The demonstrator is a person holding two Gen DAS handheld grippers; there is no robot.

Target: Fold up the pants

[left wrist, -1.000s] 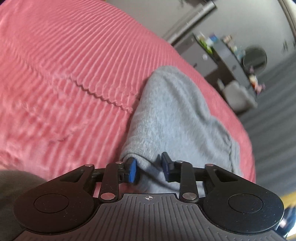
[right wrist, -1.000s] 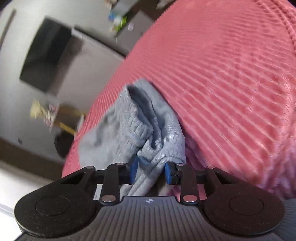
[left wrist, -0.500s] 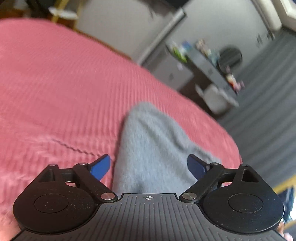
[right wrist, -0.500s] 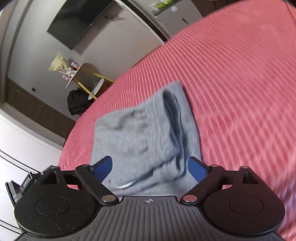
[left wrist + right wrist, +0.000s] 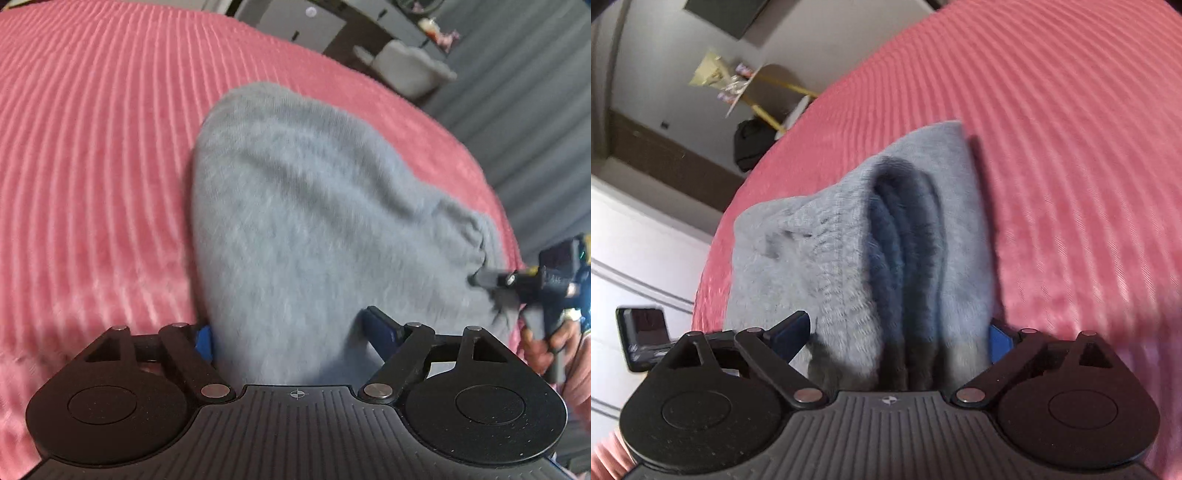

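We count one pair of grey pants [image 5: 325, 221], folded into a thick bundle and lying on the bed, on its pink ribbed bedspread [image 5: 92, 166]. Both views are blurred, so fabric detail is soft. The near end of the bundle is cut off behind each tool body. In the left wrist view the left tool [image 5: 295, 334] has its jaws spread wide on either side of the bundle's near edge; we see one blue pad [image 5: 203, 338] beside the cloth and the other pressed into a fold, not clamped. The right tool [image 5: 532, 284] shows at the far right edge there, smeared and partly out of frame, with a hand below it. In the right wrist view the right tool [image 5: 899, 334] is likewise spread wide, straddling the stacked layers; we make out several dark folds [image 5: 905, 236] but cannot count them surely. The waistband's gathered edge [image 5: 831, 254] runs left of those folds. One dark phone-like object [image 5: 642, 336] sits at the left, half hidden.
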